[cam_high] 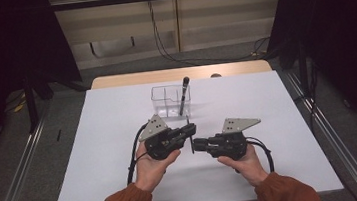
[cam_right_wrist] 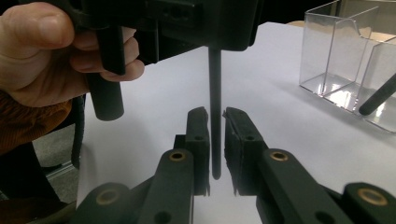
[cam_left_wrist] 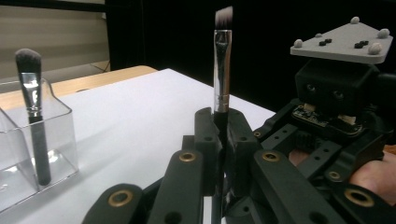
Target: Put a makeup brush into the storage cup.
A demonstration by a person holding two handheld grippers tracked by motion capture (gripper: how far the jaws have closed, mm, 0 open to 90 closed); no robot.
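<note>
A slim makeup brush (cam_left_wrist: 222,70) with a silver ferrule and pale bristle tip stands upright, and my left gripper (cam_left_wrist: 220,121) is shut on its black handle. In the high view the left gripper (cam_high: 189,129) and right gripper (cam_high: 196,144) meet tip to tip over the table's middle, with the brush (cam_high: 191,140) between them. My right gripper (cam_right_wrist: 215,116) has its jaws on either side of the lower handle (cam_right_wrist: 215,93), a narrow gap showing at the pads, so it is open. A second, thicker brush (cam_high: 184,95) leans in a clear organizer (cam_high: 164,99).
The clear divided organizer (cam_right_wrist: 345,56) stands behind the grippers toward the table's far side, holding the other brush (cam_left_wrist: 32,107). A white sheet (cam_high: 125,186) covers the table. The hand (cam_right_wrist: 42,51) holding the left gripper is close on the left in the right gripper view.
</note>
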